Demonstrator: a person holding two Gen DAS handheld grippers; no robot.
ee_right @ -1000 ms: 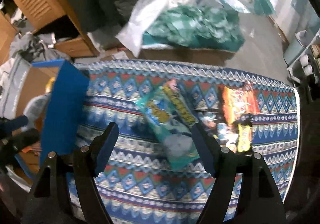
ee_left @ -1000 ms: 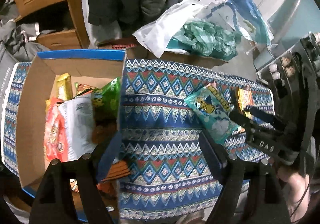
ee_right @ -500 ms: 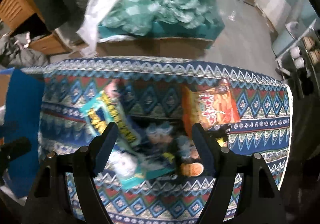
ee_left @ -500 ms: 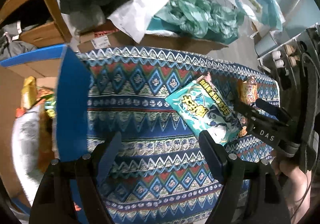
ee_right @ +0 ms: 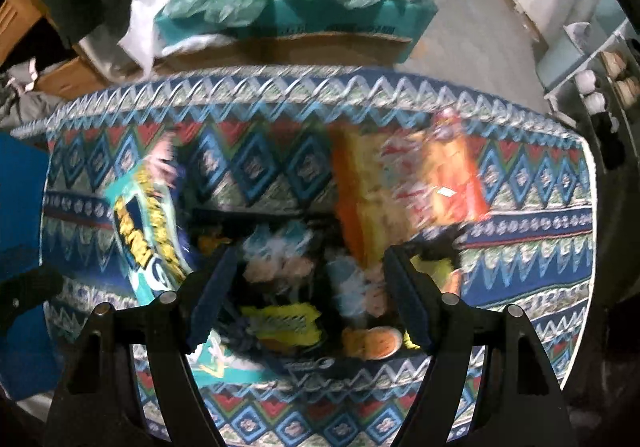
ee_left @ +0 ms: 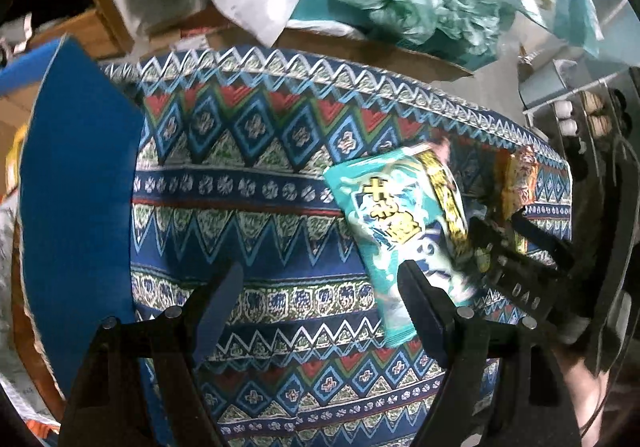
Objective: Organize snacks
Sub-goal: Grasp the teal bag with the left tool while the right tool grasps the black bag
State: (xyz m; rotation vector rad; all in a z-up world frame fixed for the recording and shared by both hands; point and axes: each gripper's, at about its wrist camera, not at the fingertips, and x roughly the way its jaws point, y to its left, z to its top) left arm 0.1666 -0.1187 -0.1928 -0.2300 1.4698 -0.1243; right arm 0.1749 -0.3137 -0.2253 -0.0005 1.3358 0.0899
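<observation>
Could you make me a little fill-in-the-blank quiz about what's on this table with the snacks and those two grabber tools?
1. The teal snack bag lies on a patterned ____.
2. The jaws of the left gripper are ____, with nothing between them.
3. Under the right gripper lies a dark snack bag; beyond it lies a bag coloured ____.
4. The cardboard box's flap is coloured ____.

Missing words: tablecloth; open; orange; blue

Motion blur smears the dark snack packet [ee_right: 304, 287] and the orange packet [ee_right: 408, 183] in the right wrist view, so their print is unreadable. The left gripper's finger [ee_left: 420, 307] hides the teal packet's [ee_left: 396, 215] lower corner. The blue box flap [ee_left: 76, 187] hides whatever lies in the box.
</observation>
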